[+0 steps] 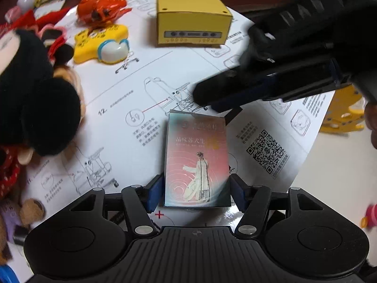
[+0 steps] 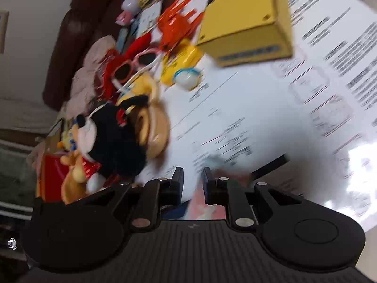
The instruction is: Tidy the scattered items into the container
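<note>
A pink and teal card box (image 1: 196, 155) with a robed figure printed on it stands between the blue pads of my left gripper (image 1: 196, 193), which is shut on its lower sides. My right gripper (image 1: 206, 100) reaches in from the upper right, its tips just past the box's top edge. In the right wrist view, which is blurred, the right gripper (image 2: 192, 176) shows a narrow gap with only white paper behind it, and the pink box (image 2: 209, 208) lies under its right finger. A yellow cardboard box (image 1: 192, 21) stands at the back.
Everything lies on a large printed instruction sheet (image 1: 113, 122). A black mouse plush (image 1: 35, 99) crowds the left side. Behind it lie an orange lobster toy (image 1: 101, 4), a yellow star toy (image 1: 99, 42) and pink sunglasses (image 2: 134, 66). A hand (image 1: 371, 122) shows at the right edge.
</note>
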`<state>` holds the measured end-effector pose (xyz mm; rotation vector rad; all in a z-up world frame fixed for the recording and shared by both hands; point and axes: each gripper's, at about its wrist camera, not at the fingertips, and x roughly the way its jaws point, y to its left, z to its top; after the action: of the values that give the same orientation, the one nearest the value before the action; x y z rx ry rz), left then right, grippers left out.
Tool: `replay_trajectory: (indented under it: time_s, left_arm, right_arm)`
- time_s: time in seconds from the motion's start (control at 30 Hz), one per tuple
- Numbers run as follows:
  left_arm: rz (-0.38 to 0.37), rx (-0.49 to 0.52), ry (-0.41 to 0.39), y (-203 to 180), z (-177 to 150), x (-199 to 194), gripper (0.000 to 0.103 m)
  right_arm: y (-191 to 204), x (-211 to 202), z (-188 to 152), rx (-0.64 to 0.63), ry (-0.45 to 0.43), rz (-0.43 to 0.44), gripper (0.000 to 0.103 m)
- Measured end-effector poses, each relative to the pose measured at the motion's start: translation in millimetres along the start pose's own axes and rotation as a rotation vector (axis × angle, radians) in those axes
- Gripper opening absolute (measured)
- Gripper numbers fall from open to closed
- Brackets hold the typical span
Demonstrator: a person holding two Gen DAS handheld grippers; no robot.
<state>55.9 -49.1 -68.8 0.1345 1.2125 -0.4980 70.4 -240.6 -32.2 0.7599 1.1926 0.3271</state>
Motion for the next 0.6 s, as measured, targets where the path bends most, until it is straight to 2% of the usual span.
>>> replay_trajectory:
  time_s: [0.13, 0.3, 0.37, 0.4, 0.43, 0.5, 0.53, 0.6]
  left_arm:
    - [-0.136, -0.181, 0.019, 29, 1, -4, 0.062]
    - [-0.227, -0.306, 0.004, 48, -1, -8, 0.062]
    - [-0.248, -0.311, -0.002, 49, -1, -10, 0.062]
    - [-0.248, -0.308, -0.004, 47, -1, -10, 0.062]
    - [-0.241, -0.303, -0.003, 46, -1, -10, 0.062]
    - [-0.236, -0.299, -0.003, 46, -3, -9, 0.062]
    - [-0.215, -0.286, -0.003, 45, -3, -9, 0.062]
    - [-0.175, -0.249, -0.006, 41, -3, -9, 0.062]
  right_arm:
    - [-16, 0, -9, 0.022, 0.028, -0.041, 0.024]
    - [-25, 4, -21, 0.078, 0.057, -0.004, 0.026]
    - [-25, 6, -23, 0.115, 0.069, 0.041, 0.034]
    - [-24, 8, -24, 0.125, 0.071, 0.056, 0.047]
    - [-22, 9, -25, 0.124, 0.068, 0.063, 0.051]
    - [-16, 10, -25, 0.102, 0.063, 0.041, 0.047]
    - [-13, 10, -26, 0.082, 0.056, 0.028, 0.035]
    - [-8, 7, -25, 0.070, 0.048, 0.041, 0.026]
